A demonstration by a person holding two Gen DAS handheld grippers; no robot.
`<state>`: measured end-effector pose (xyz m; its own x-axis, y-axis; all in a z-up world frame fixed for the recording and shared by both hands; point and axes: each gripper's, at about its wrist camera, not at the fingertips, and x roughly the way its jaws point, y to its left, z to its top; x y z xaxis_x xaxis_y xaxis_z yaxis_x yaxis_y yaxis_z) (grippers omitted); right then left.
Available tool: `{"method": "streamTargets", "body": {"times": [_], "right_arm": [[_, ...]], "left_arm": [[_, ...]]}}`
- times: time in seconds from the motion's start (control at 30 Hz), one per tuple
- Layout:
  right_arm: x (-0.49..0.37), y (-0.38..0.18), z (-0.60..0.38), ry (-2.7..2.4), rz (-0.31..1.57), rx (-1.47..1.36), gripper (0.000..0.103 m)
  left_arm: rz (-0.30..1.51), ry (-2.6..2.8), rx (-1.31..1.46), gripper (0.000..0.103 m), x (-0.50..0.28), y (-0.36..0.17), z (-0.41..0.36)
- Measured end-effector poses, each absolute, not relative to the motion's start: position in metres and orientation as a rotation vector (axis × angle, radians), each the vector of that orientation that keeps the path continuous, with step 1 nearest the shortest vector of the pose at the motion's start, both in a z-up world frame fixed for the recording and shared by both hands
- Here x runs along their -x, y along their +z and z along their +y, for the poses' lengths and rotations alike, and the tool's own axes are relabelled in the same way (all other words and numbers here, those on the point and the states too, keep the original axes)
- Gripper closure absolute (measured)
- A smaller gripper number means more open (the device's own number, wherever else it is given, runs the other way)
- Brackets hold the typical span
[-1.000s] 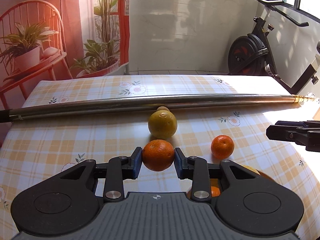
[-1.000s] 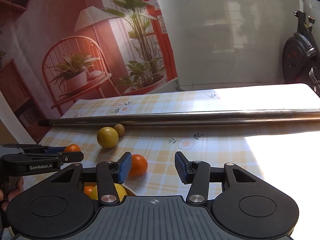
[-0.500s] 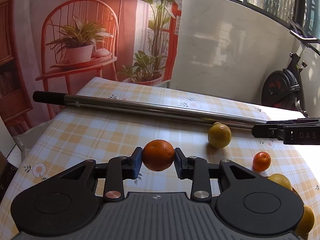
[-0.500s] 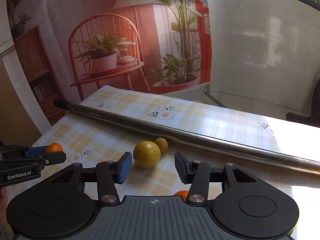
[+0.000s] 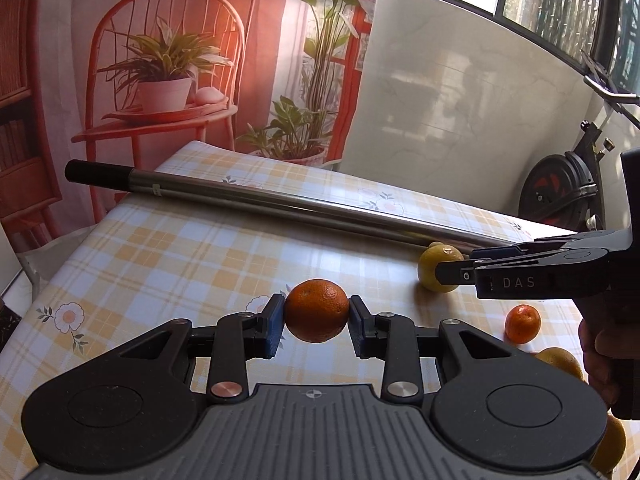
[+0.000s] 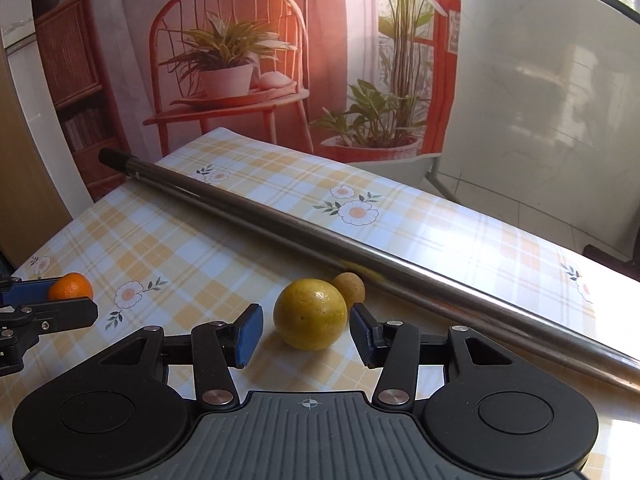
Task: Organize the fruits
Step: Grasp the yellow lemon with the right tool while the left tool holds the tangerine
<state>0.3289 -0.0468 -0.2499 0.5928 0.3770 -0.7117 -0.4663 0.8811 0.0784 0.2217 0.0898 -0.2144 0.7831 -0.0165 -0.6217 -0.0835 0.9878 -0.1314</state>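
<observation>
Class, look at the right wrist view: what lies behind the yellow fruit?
Behind the yellow fruit sits a small brown fruit, partly covered by it. Behind that runs the metal pole. Whether the two fruits touch is hidden.

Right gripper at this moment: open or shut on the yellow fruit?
Open. The right gripper straddles the yellow fruit, with visible gaps between both fingers and its skin.

orange [image 5: 316, 310] gripped aloft, yellow citrus [image 6: 309, 313] on table
</observation>
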Motion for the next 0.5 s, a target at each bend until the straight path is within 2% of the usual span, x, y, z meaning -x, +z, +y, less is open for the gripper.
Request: {"method": "streamTargets", "body": {"times": [0.5], "right_arm": [[-0.346, -0.26, -0.03, 0.467, 0.856, 0.2, 0.059]], "left_arm": [[0.708, 0.01, 0.187, 0.067, -0.221, -0.225, 0.085]]}}
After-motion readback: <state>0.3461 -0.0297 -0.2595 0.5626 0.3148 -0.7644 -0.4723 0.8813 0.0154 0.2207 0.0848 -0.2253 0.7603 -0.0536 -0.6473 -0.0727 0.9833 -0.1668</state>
